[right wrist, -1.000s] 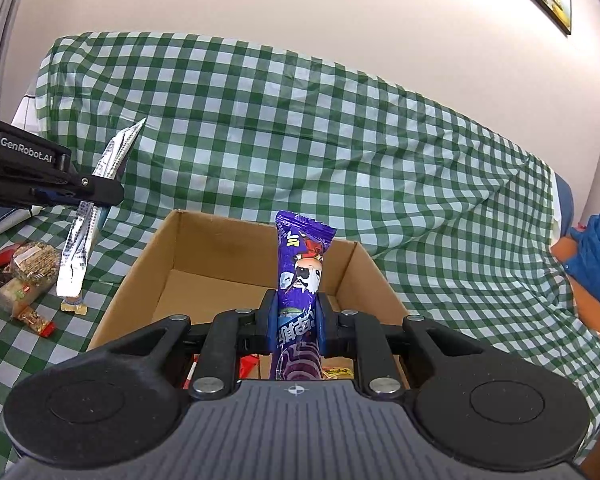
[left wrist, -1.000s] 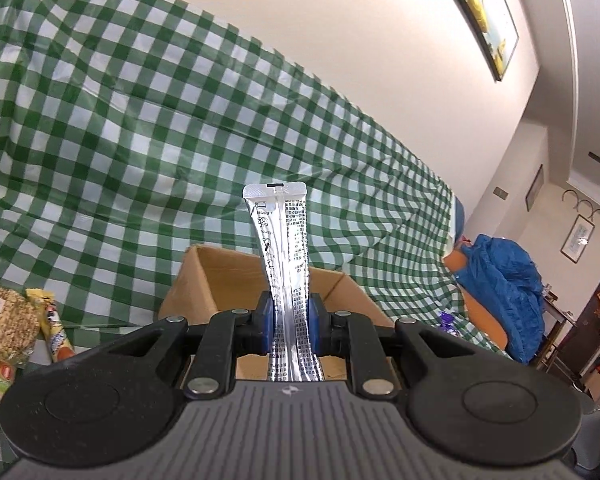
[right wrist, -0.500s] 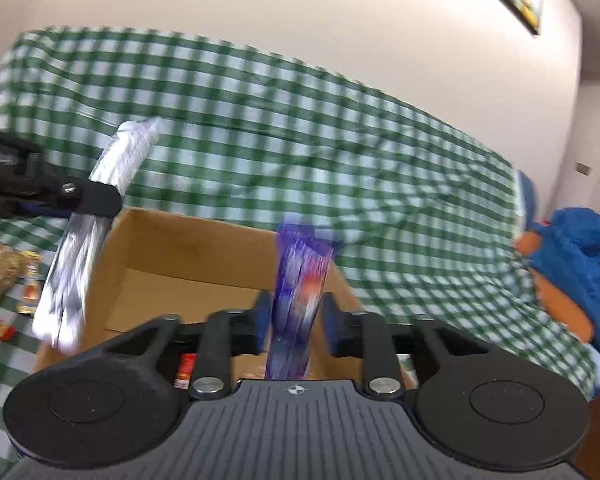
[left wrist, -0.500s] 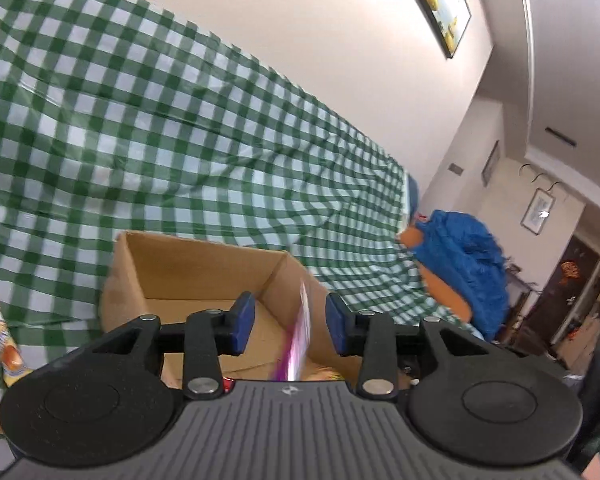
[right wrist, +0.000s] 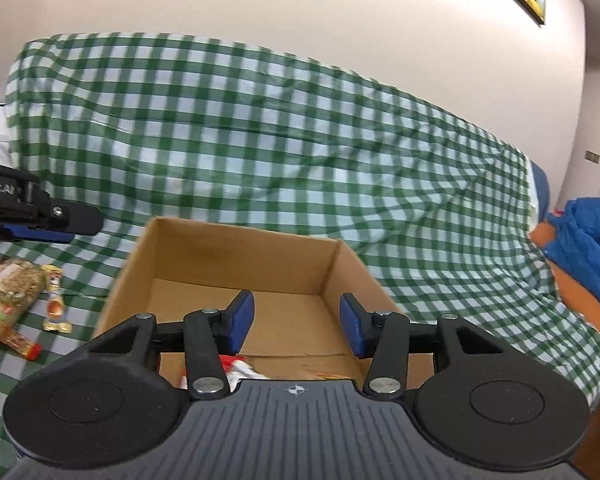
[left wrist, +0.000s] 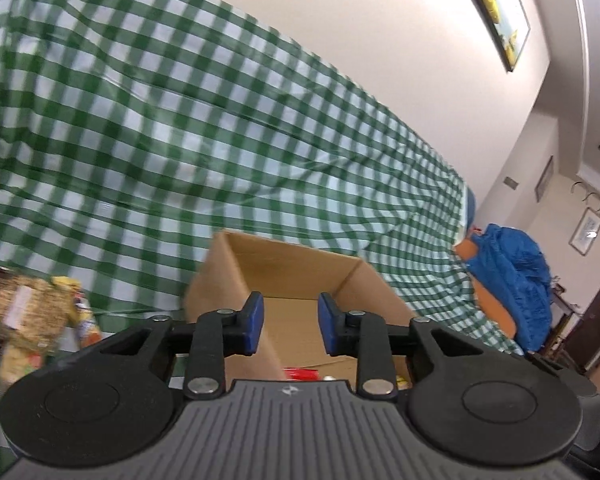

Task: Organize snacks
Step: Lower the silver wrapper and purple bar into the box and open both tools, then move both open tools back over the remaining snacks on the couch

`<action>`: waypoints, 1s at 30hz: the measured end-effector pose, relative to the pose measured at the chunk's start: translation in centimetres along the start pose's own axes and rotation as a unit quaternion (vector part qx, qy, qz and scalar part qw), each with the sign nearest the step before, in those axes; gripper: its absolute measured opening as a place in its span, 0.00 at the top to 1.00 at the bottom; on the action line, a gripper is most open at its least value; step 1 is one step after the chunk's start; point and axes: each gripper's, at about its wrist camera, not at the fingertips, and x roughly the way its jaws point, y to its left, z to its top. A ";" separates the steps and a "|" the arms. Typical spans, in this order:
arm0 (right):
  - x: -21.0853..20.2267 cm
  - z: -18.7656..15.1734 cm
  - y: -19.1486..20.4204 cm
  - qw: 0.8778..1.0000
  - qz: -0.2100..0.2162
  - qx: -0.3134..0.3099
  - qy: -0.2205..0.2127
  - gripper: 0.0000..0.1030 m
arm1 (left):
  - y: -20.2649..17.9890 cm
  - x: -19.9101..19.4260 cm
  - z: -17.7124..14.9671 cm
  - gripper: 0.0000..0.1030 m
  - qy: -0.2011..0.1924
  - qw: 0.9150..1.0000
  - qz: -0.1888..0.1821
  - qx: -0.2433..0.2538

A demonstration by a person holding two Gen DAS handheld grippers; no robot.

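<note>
Left claw [left wrist: 290, 322]: blue pads parted, nothing btwn. Right claw [right wrist: 296, 322]: pads wide apart, empty. Corrugated cardboard box [right wrist: 236, 248] directly ahead of both, open top, crinkly wrappers [right wrist: 240, 368] at bottom. Loose snack packs [right wrist: 16, 300] left of box on green-checked cloth [right wrist: 260, 128].

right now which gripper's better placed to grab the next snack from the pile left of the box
Left. The left gripper is open beside the snack pile; the right gripper, also open, sits over the cardboard box.
</note>
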 end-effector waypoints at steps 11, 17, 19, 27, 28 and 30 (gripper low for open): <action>-1.2 1.7 7.2 0.996 0.090 -0.010 -0.016 0.55 | 6.6 -3.8 1.3 0.70 -0.012 0.995 0.084 -0.061; -1.3 2.0 10.7 0.990 0.141 -0.016 -0.005 0.63 | 9.5 -4.5 1.7 0.72 0.005 0.988 0.128 -0.091; -1.4 2.0 11.7 0.988 0.154 -0.019 0.002 0.63 | 10.3 -4.5 1.7 0.72 0.013 0.985 0.142 -0.099; -1.0 0.8 14.8 0.978 0.198 -0.053 0.033 0.63 | 14.5 -3.3 0.7 0.72 0.091 0.961 0.204 -0.164; -0.8 0.6 15.0 0.977 0.200 -0.057 0.039 0.63 | 15.0 -3.2 0.6 0.72 0.098 0.958 0.208 -0.172; -0.7 0.2 15.4 0.975 0.207 -0.061 0.043 0.63 | 15.8 -3.1 0.5 0.72 0.107 0.953 0.214 -0.186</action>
